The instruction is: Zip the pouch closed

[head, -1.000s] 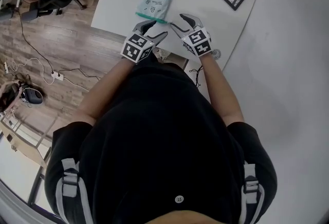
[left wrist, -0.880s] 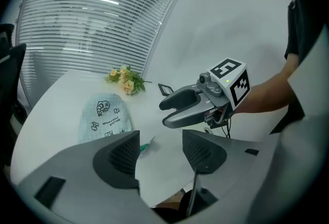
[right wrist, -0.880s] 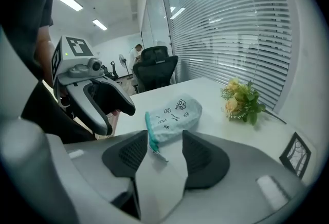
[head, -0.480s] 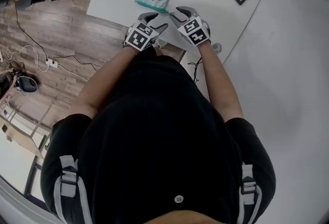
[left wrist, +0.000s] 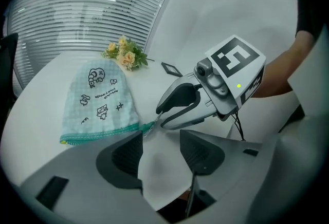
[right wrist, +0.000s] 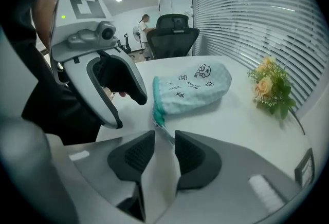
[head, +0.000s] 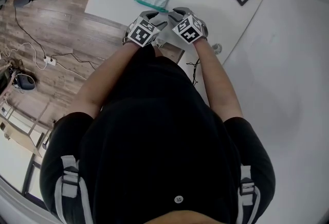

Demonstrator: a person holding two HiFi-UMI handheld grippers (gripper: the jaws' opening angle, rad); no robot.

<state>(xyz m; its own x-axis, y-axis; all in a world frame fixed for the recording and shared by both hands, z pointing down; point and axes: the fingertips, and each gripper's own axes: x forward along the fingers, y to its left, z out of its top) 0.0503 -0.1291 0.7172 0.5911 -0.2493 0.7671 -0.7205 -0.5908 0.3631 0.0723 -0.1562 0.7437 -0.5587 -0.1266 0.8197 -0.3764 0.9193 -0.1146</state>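
Jaws closing, gripping nothing: right gripper [right wrist: 163,135] straddles the zipper tail [right wrist: 160,125] of the pouch [right wrist: 193,87], left gripper [left wrist: 160,136] beside it.

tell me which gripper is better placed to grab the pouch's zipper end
Right. The right gripper is closing with the pouch's zipper end between its jaws; the left gripper is closing over bare table beside it.

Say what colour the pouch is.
The pouch is pale mint check, black doodles, teal zip edge; left gripper view shows best.
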